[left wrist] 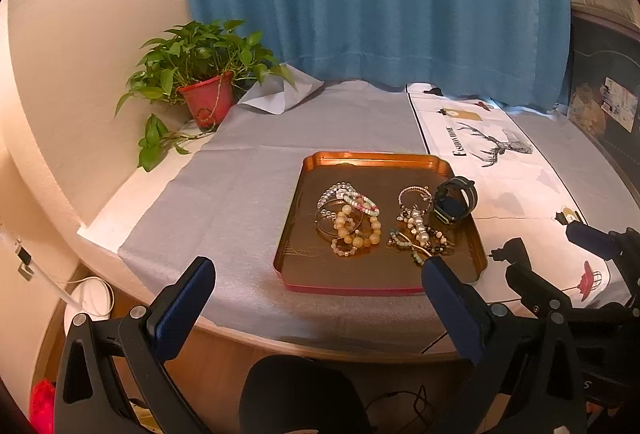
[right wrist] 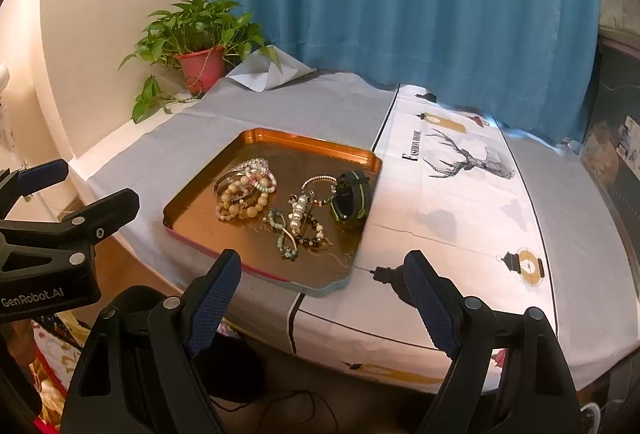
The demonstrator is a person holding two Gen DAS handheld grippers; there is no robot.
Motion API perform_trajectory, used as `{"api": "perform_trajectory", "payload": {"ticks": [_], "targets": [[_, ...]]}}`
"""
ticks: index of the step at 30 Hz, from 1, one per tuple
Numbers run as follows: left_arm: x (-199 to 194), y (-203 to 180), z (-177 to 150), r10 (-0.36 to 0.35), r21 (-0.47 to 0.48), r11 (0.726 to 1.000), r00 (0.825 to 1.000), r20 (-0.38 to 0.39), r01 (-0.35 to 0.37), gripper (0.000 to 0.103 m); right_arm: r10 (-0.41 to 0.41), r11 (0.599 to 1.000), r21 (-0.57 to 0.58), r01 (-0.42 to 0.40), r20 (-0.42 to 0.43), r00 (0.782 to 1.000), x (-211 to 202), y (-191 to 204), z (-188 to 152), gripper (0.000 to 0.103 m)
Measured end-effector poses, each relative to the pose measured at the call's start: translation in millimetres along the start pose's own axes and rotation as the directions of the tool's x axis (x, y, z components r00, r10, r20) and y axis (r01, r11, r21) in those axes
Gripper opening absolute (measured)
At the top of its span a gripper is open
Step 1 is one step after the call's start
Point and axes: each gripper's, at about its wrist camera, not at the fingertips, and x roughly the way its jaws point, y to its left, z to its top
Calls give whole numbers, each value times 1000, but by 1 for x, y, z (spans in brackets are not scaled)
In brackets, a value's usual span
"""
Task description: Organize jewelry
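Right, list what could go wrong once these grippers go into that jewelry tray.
1. The beaded bracelets lie piled and overlapping, so gripping one may well drag its neighbours along.
2. The strands beside the watch look tangled; lifting one could snag the rest.
3. The tray sits near the table's front edge, with both open grippers, left gripper and right gripper, before it; a nudge might shift it off.

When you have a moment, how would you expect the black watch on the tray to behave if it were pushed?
The watch stands on edge as a closed loop, so it would probably tip or roll. The tray looks glossy, so it may also slide.
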Motion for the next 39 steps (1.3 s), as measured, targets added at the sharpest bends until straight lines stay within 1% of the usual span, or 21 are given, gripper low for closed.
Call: {"api": "perform_trajectory", "payload": {"ticks": [19, 39], "targets": [[0, 1, 0, -3, 0, 1000, 1000, 1, 3, 103, -3, 1000, -1, 3, 3, 1000, 0, 0, 0, 84], [-2, 2, 0, 11, 7, 1000, 1000, 5, -11, 103, -2, 1000, 0, 2, 2, 1000, -1, -1, 1, 84]]}}
